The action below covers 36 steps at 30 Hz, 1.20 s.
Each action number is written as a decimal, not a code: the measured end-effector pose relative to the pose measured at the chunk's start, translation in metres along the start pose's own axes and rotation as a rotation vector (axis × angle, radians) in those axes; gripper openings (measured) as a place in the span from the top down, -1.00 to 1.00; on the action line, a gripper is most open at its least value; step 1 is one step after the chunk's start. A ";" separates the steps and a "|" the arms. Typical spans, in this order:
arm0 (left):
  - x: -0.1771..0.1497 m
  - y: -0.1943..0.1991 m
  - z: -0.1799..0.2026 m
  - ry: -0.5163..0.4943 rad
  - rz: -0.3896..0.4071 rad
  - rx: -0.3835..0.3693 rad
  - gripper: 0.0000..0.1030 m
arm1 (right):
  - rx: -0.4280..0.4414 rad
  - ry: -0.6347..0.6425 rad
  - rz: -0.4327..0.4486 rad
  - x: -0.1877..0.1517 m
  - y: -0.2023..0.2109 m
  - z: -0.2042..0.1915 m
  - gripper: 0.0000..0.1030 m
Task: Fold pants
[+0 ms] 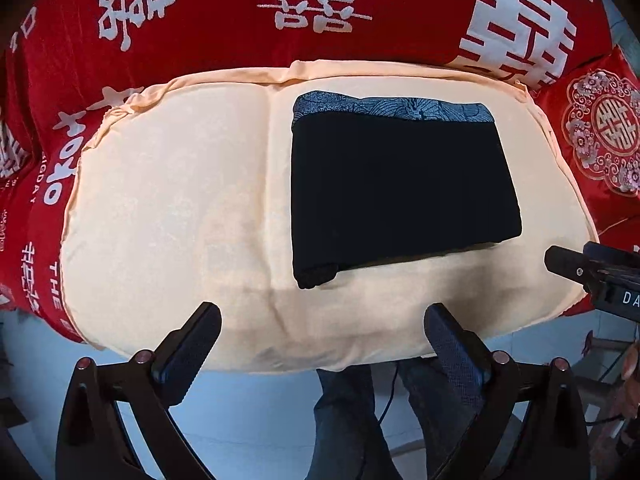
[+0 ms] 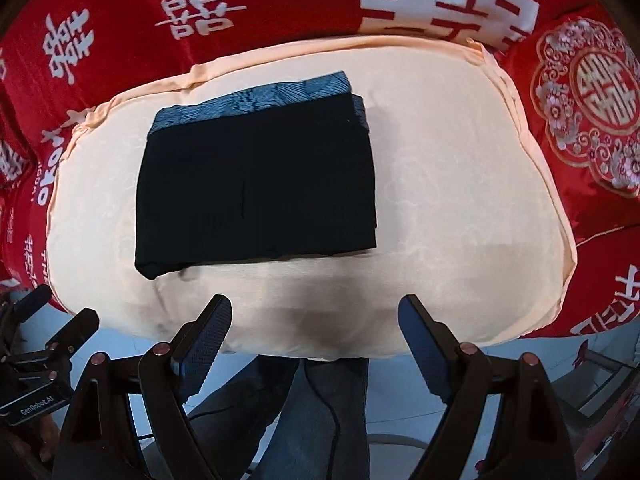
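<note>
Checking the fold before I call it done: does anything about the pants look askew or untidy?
Mostly neat. The folded pants lie flat on the cream cushion, but their near left corner bulges out past the edge.

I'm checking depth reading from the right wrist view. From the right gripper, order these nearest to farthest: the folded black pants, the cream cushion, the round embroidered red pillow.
From the right gripper, open and empty:
1. Cream cushion: its near edge lies just beyond the fingertips.
2. Folded black pants: on the cushion, ahead and to the left.
3. Round embroidered red pillow: past the cushion's far right edge.
</note>
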<state>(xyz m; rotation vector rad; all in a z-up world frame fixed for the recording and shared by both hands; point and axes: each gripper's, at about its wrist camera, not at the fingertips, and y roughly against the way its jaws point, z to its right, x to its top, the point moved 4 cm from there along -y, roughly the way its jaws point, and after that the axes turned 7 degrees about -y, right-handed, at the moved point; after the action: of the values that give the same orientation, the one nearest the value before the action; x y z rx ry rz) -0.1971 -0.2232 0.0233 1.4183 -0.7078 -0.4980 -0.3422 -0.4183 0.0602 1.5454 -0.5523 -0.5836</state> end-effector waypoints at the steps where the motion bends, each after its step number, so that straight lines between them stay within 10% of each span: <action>1: 0.000 0.001 0.000 0.001 -0.003 0.001 -0.97 | -0.004 0.004 -0.001 0.000 0.001 -0.002 -0.70; 36: 0.001 0.018 0.007 -0.026 0.022 0.010 -0.97 | -0.062 0.034 0.070 -0.006 0.028 -0.021 -0.70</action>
<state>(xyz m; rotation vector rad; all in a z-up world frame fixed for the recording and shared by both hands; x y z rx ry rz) -0.2030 -0.2264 0.0408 1.4138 -0.7465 -0.4970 -0.3325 -0.4000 0.0889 1.4692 -0.5550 -0.5151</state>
